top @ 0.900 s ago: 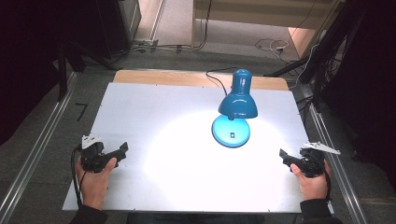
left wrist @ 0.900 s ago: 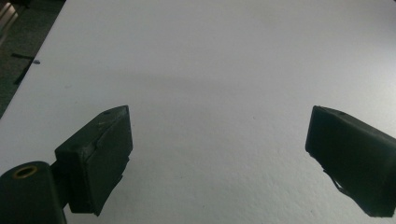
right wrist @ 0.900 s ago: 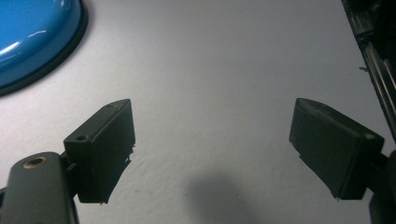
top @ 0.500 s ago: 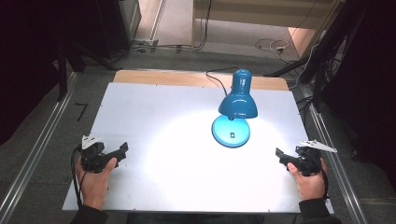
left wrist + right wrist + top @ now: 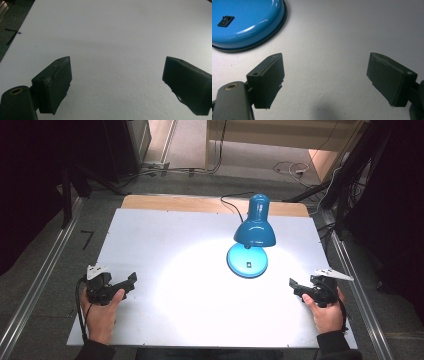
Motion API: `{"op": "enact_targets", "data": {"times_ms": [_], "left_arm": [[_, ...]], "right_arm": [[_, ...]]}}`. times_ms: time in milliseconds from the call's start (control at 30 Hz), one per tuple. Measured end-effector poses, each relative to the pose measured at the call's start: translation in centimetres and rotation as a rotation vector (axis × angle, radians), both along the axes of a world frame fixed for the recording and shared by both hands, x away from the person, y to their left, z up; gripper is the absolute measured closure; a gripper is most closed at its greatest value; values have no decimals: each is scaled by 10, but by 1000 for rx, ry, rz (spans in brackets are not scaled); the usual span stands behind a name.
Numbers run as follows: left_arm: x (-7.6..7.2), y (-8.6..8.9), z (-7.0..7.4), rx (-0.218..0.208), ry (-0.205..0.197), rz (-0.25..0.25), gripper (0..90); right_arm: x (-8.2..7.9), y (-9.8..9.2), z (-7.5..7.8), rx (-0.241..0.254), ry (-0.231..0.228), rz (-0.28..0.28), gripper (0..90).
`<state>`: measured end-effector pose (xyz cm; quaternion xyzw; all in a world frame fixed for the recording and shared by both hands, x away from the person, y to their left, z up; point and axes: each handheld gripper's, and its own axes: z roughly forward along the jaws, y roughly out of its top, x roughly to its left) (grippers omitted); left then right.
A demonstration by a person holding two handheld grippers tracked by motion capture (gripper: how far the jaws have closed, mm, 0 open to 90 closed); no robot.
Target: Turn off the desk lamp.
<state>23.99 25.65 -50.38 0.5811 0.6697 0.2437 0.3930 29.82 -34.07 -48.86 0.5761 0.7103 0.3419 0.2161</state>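
Both your left gripper (image 5: 131,280) and right gripper (image 5: 293,284) stand spread, empty. The lit blue lamp (image 5: 254,227) sits at two o'clock. Approach its rocker switch (image 5: 225,21) squarely; press gently.

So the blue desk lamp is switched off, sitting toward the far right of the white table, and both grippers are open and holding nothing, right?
Not quite: the blue desk lamp is on. The high view shows a bright pool of light on the white table under its shade. The rest holds: the left gripper and right gripper are open and holding nothing.
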Motion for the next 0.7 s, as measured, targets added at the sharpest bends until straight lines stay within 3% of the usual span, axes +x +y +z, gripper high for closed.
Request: {"op": "enact_targets", "data": {"times_ms": [700], "left_arm": [[-1, 0, 1, -6, -2, -3, 96]], "right_arm": [[5, 12, 2, -6, 0, 33, 132]]}}
